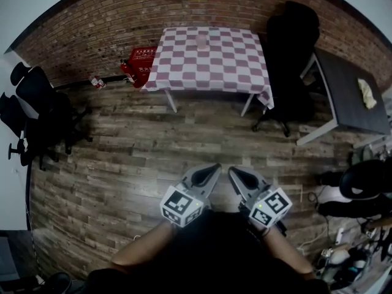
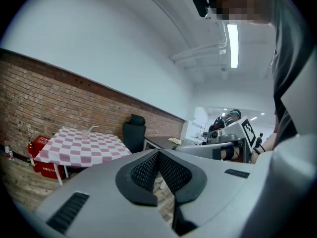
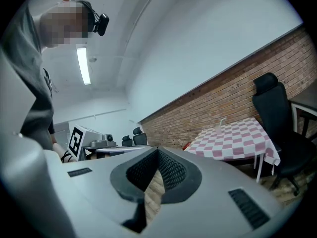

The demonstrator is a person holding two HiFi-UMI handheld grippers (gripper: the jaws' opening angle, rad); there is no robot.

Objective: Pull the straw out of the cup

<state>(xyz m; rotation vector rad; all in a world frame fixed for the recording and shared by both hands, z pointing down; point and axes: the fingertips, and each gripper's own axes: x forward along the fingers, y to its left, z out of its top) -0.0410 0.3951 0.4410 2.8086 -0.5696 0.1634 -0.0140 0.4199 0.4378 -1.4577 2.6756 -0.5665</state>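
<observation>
Brick is seen along the far wall (image 1: 184, 5), above a plank floor (image 1: 141, 158). At the far left, black office chairs (image 1: 37, 112) are grouped. A red crate (image 1: 141, 65) is set on the floor just beside the left end of a table (image 1: 214, 66), which is draped in a red-and-white checked cloth. The cup (image 1: 202, 40) is stood on this table near its far edge, with the straw (image 2: 92, 128) in it and bent at the top. A black chair (image 1: 293, 54) is placed at the table's right end, and a dark table (image 1: 352, 97) with a pale cloth (image 1: 366, 92) on it lies further right.

Both tools are held low and close to the body, well apart from the cup. The left gripper (image 1: 214, 167) is clenched tip to tip, with nothing between its jaws. The right gripper (image 1: 233, 171) is likewise clenched on nothing.
</observation>
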